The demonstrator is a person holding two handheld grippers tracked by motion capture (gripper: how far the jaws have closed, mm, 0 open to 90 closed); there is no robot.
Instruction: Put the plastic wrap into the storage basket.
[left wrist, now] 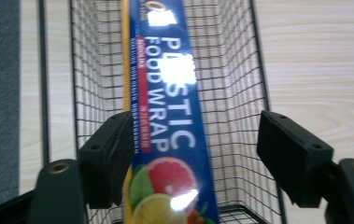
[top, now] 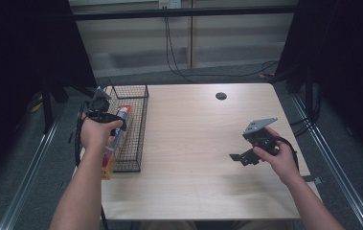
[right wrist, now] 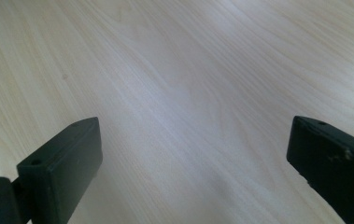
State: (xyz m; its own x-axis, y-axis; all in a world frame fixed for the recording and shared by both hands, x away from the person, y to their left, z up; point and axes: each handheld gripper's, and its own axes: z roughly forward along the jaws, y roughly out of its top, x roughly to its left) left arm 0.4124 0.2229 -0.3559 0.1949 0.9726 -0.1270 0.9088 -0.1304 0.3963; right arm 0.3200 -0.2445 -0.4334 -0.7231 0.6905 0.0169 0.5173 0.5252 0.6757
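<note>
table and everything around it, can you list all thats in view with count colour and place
table: one, light wood, centre of the high view
hole in the table: one, dark, round, near the far edge
wire basket: one, black mesh, on the table's left edge
plastic food wrap box: one, blue with a yellow edge and fruit picture, lying lengthwise in the basket, its near end sticking out past the basket's near end
cables: a few, black, on the floor beyond the table
left gripper: one, black, jaws open on either side of the box, left jaw close against its edge
right gripper: one, black with a grey plate, jaws open, above bare table at the right
hands and forearms: two, entering from the bottom
</note>
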